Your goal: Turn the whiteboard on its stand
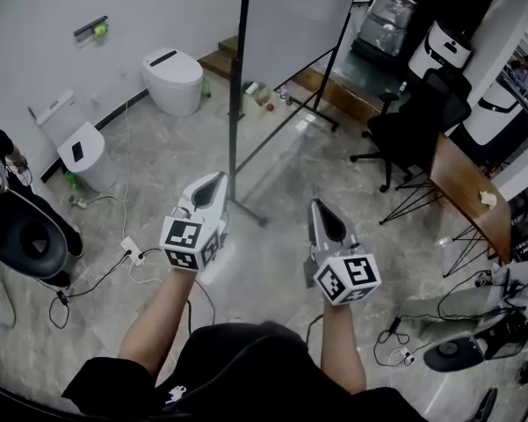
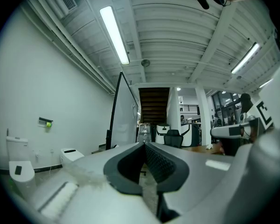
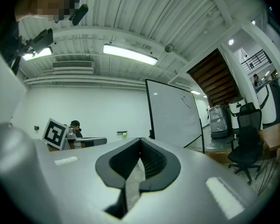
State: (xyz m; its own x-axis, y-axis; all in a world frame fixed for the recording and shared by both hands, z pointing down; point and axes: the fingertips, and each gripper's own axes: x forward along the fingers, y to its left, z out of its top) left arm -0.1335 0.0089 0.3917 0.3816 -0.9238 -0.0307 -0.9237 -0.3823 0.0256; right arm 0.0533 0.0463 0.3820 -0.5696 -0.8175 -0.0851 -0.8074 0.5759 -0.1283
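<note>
Close in front of me, I held the left gripper (image 1: 218,178) and the right gripper (image 1: 319,205) level, each with jaws pressed together on nothing. Ahead of both, nearer the left one, the whiteboard (image 1: 294,16) stood untouched on its stand (image 1: 236,112).

Against white wall (image 1: 35,33), upper left: white ceramic toilet (image 1: 173,80) with black-panelled lid. Lower left of it: second white sanitary unit (image 1: 81,152). On grey stone-tile floor (image 1: 272,262): white power strip (image 1: 130,251). Right side: black swivel office chair (image 1: 417,121) near brown wooden table (image 1: 466,192).
</note>
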